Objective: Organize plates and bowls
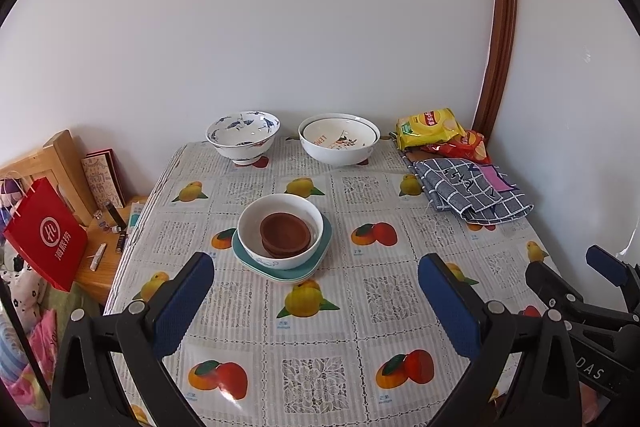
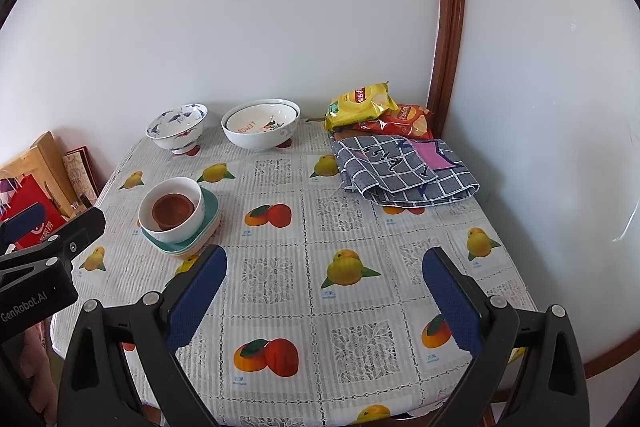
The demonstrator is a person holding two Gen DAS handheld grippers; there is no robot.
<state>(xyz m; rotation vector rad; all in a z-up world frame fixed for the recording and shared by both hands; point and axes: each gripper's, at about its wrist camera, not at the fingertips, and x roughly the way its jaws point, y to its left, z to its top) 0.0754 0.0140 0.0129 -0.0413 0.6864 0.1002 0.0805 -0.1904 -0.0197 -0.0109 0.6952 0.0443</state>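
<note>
A white bowl (image 1: 280,231) holding small brown dishes (image 1: 285,234) sits on stacked teal plates (image 1: 320,255) mid-table; the bowl shows in the right wrist view (image 2: 172,211) on the plates (image 2: 210,215). A blue-patterned bowl (image 1: 243,135) (image 2: 177,125) and a large white bowl with a smaller dish inside (image 1: 339,138) (image 2: 261,124) stand at the back. My left gripper (image 1: 316,287) is open and empty, short of the stack. My right gripper (image 2: 326,279) is open and empty over bare tablecloth, right of the stack.
Yellow and red snack bags (image 1: 430,127) (image 2: 362,105) and a folded checked cloth (image 1: 472,189) (image 2: 404,169) lie at the back right. A red paper bag (image 1: 46,233) and a wooden side table (image 1: 102,259) stand left of the table. Walls close behind and right.
</note>
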